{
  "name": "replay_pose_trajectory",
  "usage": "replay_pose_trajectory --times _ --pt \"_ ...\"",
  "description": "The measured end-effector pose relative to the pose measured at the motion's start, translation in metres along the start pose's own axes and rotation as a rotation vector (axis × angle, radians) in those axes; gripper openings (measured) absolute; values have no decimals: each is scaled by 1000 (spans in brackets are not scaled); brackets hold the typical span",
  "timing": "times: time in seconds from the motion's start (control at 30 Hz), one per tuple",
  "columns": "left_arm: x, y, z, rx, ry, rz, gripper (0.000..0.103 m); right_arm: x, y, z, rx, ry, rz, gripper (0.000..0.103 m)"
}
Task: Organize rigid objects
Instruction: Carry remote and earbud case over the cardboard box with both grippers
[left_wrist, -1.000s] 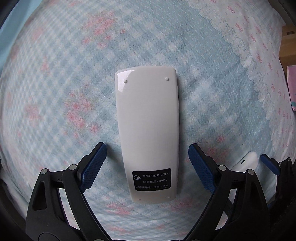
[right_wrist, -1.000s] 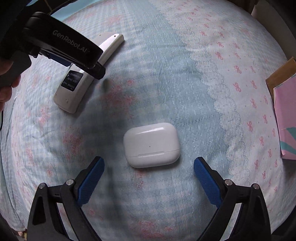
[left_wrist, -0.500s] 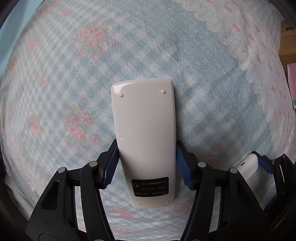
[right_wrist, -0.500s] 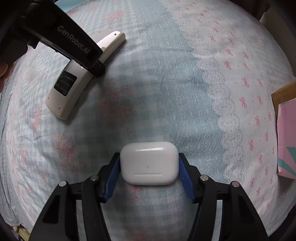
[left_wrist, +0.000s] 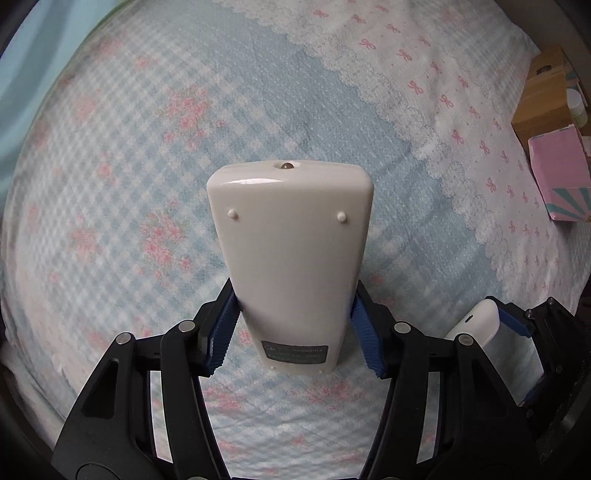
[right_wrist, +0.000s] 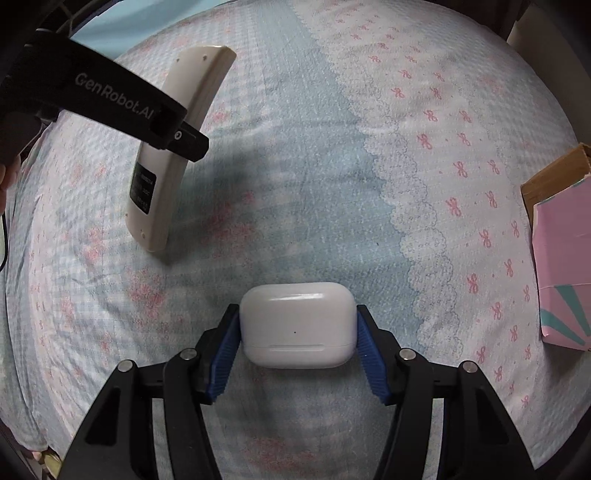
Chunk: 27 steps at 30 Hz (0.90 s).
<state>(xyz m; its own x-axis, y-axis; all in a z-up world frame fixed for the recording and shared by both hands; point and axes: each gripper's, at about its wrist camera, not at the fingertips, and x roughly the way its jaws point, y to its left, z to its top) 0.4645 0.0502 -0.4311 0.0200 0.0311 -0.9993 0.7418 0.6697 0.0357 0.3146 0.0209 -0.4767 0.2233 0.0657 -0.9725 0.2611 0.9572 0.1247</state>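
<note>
The remote control (left_wrist: 291, 258), back side up with its label near the low end, is pinched across its lower half by the left gripper (left_wrist: 293, 328) and hangs clear above the checked bedsheet (left_wrist: 122, 155), while to the remote's right the white earbud case (right_wrist: 297, 325) sits squeezed by its 2 short ends between the pads of the right gripper (right_wrist: 295, 341). Both pick-ups look done, so the carry is in hand; the next move likely calls for taking each piece, held level and firm, to a chosen spot, perhaps toward the pink box (right_wrist: 565, 266) at the sheet's edge beyond the case. A second ago both pairs of jaws stood wide around objects lying flat on the sheet; now both are clamped and lifted, the remote's far end tipped up.
</note>
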Motion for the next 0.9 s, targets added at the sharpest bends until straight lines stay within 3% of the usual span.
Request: replay_pose_trajectory --times 0.5,0.7,0.9 --pt "-125 -42 -47 -30 -196 -57 55 -122 -36 -14 30 -155 13 56" --pt "-183 -74 -50 -28 -303 -95 55 -193 -77 -6 70 -216 32 56" --pt "-228 -125 -28 -16 -374 -108 55 -252 -148 1 114 -289 64 56"
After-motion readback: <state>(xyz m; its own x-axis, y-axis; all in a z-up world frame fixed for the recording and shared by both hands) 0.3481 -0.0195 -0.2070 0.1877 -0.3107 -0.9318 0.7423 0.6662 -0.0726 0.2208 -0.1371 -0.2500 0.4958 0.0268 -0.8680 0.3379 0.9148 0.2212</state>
